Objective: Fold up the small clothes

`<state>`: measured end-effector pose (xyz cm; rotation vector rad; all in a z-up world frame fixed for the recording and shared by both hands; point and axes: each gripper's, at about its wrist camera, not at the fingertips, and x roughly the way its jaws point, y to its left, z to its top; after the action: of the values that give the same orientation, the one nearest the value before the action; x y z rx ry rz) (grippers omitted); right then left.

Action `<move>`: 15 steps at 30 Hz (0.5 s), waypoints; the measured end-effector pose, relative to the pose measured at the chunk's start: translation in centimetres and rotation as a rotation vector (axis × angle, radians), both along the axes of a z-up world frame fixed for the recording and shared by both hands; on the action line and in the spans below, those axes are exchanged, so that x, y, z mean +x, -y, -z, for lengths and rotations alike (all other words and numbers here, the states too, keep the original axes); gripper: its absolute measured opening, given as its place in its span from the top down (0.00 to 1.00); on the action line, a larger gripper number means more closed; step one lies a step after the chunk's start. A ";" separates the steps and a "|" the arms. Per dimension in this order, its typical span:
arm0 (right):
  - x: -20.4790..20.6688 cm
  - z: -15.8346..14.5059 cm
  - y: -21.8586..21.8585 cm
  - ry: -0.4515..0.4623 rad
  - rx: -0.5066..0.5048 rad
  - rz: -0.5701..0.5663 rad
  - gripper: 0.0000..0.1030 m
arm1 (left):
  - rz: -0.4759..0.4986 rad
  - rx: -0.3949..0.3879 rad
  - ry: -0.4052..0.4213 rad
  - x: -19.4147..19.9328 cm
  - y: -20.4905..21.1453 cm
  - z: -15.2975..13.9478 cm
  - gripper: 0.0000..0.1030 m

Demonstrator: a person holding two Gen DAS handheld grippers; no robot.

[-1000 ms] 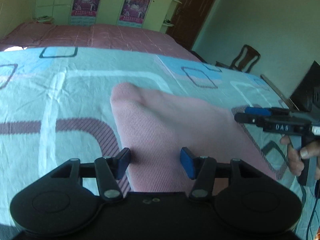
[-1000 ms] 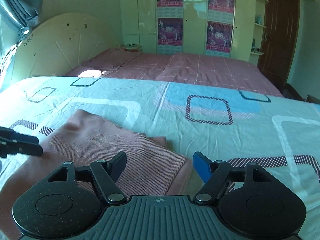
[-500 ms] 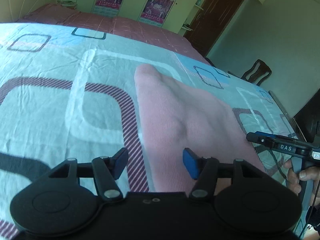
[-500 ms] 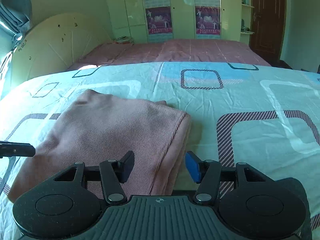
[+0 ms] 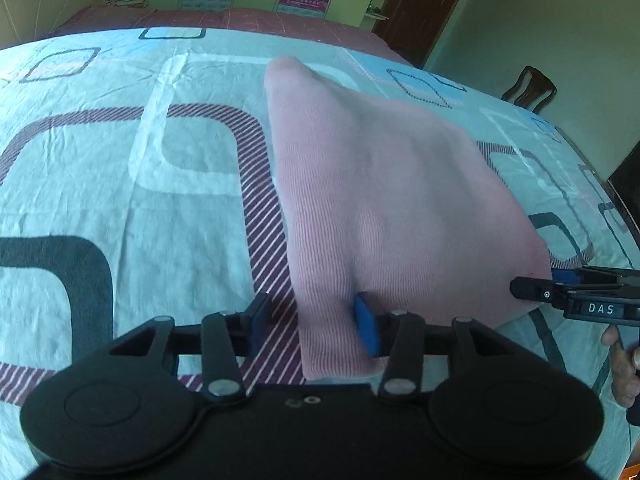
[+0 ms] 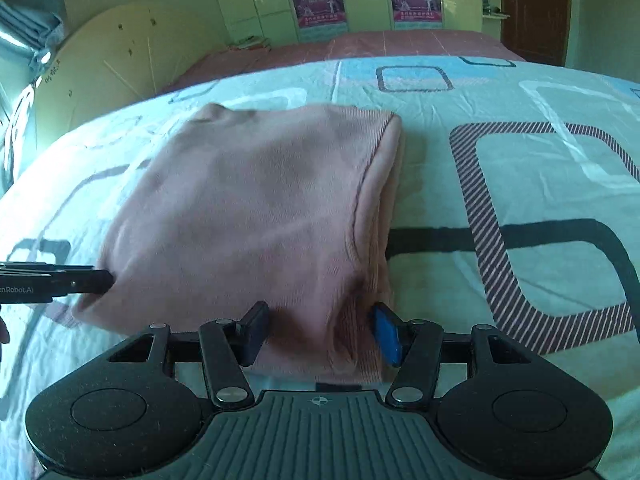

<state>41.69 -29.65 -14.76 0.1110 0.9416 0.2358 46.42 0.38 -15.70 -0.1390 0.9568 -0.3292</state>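
Observation:
A pink ribbed garment lies folded flat on the patterned bedsheet. My left gripper straddles its near left corner. The blue pad touches the cloth and the dark pad stands clear of the edge; the jaws are closing. My right gripper straddles the garment at its near right corner, by the thick layered edge. Its jaws are closing too, with cloth between them but not pinched. Each gripper shows in the other's view: the right gripper and the left gripper.
A person's hand holds the right gripper's handle. Beyond the sheet is a second bed with a maroon cover, then wardrobes with posters and a curved headboard. A wooden chair and a dark door stand at the right.
Both grippers have come down and in toward the garment's near corners, and their jaws have narrowed. The left one's fingers now straddle the corner edge. The garment has not moved.

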 end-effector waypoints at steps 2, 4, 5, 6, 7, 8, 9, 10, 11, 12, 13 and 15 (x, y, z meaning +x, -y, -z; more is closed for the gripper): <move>-0.3 0.6 0.6 0.005 0.010 0.032 0.50 | 0.000 0.024 0.011 -0.2 0.5 0.0 0.54; -0.6 0.6 0.8 0.025 -0.017 0.052 0.50 | 0.018 0.068 0.027 -0.4 1.2 -0.3 0.54; -0.8 0.4 0.7 0.033 -0.041 0.058 0.50 | 0.023 0.062 0.025 -0.5 1.1 -0.6 0.54; -1.0 0.1 0.6 0.038 -0.055 0.065 0.55 | 0.023 0.049 0.027 -0.7 0.9 -0.8 0.54; -1.2 -0.4 0.6 0.037 -0.044 0.065 0.60 | 0.017 0.034 0.035 -1.2 0.6 -1.1 0.54; -1.5 -0.9 0.6 0.044 -0.030 0.063 0.64 | 0.008 0.026 0.036 -1.5 0.3 -1.2 0.54; -1.9 -1.3 0.6 0.060 -0.014 0.056 0.65 | 0.000 0.011 0.041 -1.9 -0.2 -1.5 0.54; -2.3 -1.7 0.7 0.075 0.008 0.046 0.68 | -0.006 -0.010 0.053 -2.2 -0.6 -1.7 0.54; -2.5 -1.9 0.8 0.083 0.035 0.036 0.70 | -0.014 -0.031 0.061 -2.4 -1.0 -1.8 0.54; -2.5 -2.0 0.8 0.083 0.060 0.028 0.70 | -0.021 -0.057 0.063 -2.5 -1.4 -1.9 0.54; -2.3 -1.8 0.8 0.071 0.079 0.022 0.71 | -0.026 -0.084 0.060 -2.4 -1.8 -1.8 0.54; -1.5 -1.0 0.9 0.040 0.116 0.029 0.71 | -0.053 -0.146 0.040 -1.7 -2.5 -1.4 0.56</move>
<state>40.23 -30.56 -13.76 0.2262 0.8857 0.2649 44.69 2.88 -14.32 -0.2897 0.8876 -0.3514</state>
